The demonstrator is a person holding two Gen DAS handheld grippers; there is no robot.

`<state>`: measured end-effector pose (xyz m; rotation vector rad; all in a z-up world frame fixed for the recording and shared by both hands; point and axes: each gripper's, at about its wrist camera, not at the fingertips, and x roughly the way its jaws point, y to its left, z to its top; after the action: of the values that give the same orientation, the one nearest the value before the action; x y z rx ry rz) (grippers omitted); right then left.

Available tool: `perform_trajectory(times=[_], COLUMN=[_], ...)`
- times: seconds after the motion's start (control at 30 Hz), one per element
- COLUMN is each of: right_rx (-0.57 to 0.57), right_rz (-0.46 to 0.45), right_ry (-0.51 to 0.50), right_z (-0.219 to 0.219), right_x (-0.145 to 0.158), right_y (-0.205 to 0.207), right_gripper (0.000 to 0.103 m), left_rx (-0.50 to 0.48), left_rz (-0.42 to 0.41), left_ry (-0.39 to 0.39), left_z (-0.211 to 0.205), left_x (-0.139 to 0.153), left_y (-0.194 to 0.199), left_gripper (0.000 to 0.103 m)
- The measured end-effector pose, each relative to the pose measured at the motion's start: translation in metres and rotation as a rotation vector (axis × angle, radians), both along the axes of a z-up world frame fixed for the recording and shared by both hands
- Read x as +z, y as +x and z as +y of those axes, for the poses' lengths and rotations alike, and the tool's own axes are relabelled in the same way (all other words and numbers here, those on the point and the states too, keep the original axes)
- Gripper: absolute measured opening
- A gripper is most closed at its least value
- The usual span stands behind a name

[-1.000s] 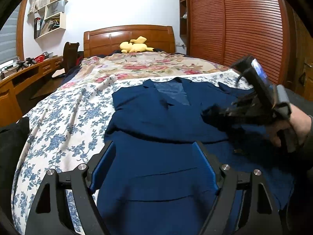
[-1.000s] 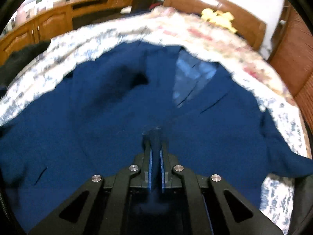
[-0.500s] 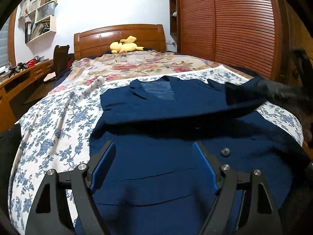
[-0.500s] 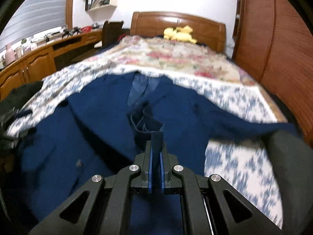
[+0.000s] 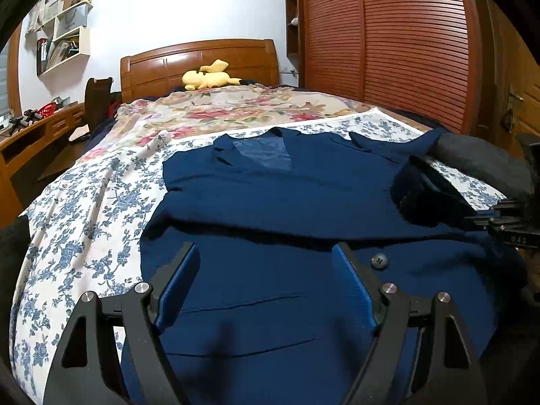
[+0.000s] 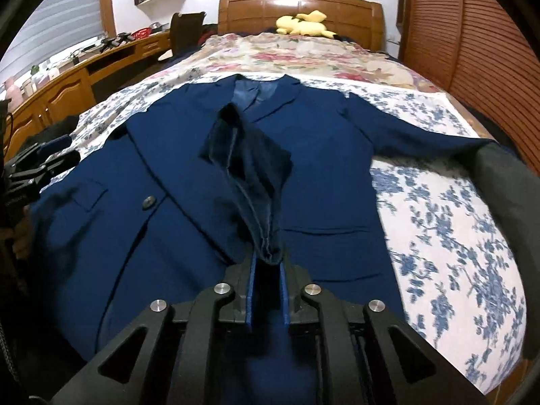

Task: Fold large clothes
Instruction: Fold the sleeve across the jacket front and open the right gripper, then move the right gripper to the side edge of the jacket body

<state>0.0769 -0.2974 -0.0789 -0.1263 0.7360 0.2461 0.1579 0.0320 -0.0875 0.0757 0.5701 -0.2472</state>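
A navy blue suit jacket (image 5: 276,202) lies face up on the bed, collar toward the headboard; it also shows in the right wrist view (image 6: 320,155). My left gripper (image 5: 266,280) is open and empty, hovering just above the jacket's lower front near a dark button (image 5: 378,260). My right gripper (image 6: 266,263) is shut on the cuff of the left sleeve (image 6: 249,162), which is folded across the chest toward it. In the left wrist view the right gripper (image 5: 472,219) sits at the right edge with the cuff (image 5: 422,195). The other sleeve (image 6: 422,135) stretches out to the right.
The bed has a blue-flowered white sheet (image 5: 84,209) and a floral quilt (image 5: 236,108) further back. A yellow plush toy (image 5: 209,77) lies at the wooden headboard. A wooden desk (image 6: 67,81) runs along the left, a slatted wardrobe (image 5: 405,44) along the right.
My right gripper has pulled the sleeve cuff across the jacket's front toward the near right side. The left gripper stayed open over the lower front, shifting slightly.
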Motion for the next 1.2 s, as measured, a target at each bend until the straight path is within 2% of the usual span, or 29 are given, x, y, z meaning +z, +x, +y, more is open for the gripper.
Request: perform_trajectory(times=[0.07,0.27,0.33,0.4,0.57,0.77,0.93,1.0,1.03,1.1,1.2], right_rx=[-0.051,-0.086,-0.079,-0.075,-0.052,-0.059,-0.043,-0.025,-0.023,-0.011,0.008], right_rz=[-0.009,-0.006,-0.014,-0.017,-0.004,0.062,0.104,0.095,0.083,0.068,0.033], right_ry=[-0.025,-0.034,-0.033,-0.037,-0.052,-0.054,-0.040,-0.056,-0.078,-0.091,-0.099], right_z=[-0.001,-0.013,-0.015,-0.017,-0.018,-0.023,-0.024,-0.022,-0.022,-0.022,-0.024], right_x=[0.008,0.015,0.020,0.026,0.032,0.015,0.005,0.005,0.006,0.009,0.014], right_y=[0.001,-0.008,-0.007,-0.005,0.022,0.066,0.083,0.082,0.082,0.080,0.076], right_gripper=[0.023,0.026,0.033,0.045,0.046,0.046,0.045,0.032,0.029,0.014,0.007], left_rx=[0.000,-0.003,-0.007,-0.015,-0.039,-0.063,-0.079,-0.084,-0.087,-0.091,-0.091], left_rz=[0.001,0.004,0.001,-0.003,-0.005,0.002,0.024,0.028,0.029,0.033,0.041], left_ry=[-0.001,-0.019,-0.020,-0.021,-0.041,-0.050,-0.047,-0.039,-0.035,-0.033,-0.037], left_z=[0.001,0.000,-0.004,-0.007,-0.023,-0.043,-0.056,-0.060,-0.062,-0.064,-0.062], left_x=[0.000,0.001,0.002,0.003,0.004,0.000,-0.005,-0.007,-0.008,-0.008,-0.009], left_y=[0.000,0.000,0.001,0.002,0.009,0.021,0.029,0.030,0.030,0.030,0.031], left_gripper=[0.082,0.081,0.082,0.082,0.082,0.082,0.082,0.081,0.081,0.082,0.082])
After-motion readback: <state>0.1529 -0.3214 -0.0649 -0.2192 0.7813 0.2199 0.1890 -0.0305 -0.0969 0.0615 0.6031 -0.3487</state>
